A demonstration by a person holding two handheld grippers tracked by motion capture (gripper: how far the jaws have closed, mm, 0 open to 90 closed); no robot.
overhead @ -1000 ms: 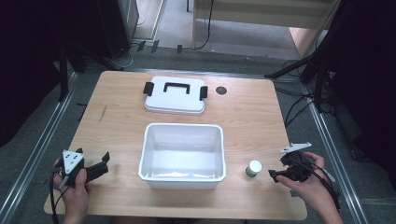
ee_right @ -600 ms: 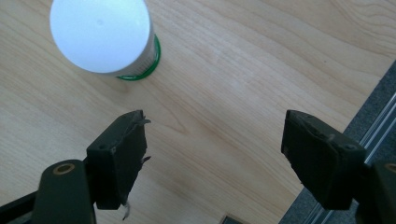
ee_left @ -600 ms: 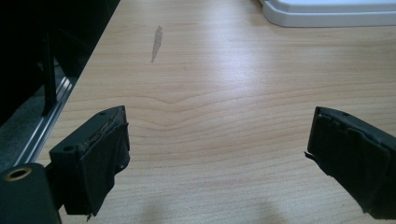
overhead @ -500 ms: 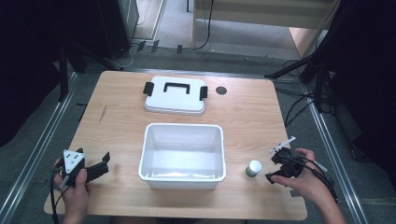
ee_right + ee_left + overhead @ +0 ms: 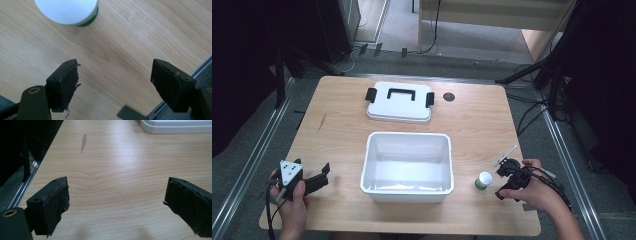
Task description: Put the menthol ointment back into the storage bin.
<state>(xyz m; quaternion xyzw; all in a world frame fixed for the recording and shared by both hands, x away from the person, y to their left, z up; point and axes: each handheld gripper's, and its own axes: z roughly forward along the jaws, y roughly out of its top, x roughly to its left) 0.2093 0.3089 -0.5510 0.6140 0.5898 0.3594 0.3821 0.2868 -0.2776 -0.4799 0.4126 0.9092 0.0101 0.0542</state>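
Jaws spread on both grippers: right gripper [image 5: 502, 182] beside white-capped jar [image 5: 484, 180], left gripper [image 5: 319, 177] over wooden table [image 5: 472, 120].

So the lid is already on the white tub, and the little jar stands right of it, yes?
Not quite. The lid lies on the table behind the tub, which stands open, as the high view shows. The jar does stand right of it.

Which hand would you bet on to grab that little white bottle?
Right. The right gripper is open and close beside the bottle, which shows just ahead of its jaws. The left gripper is across the tub.
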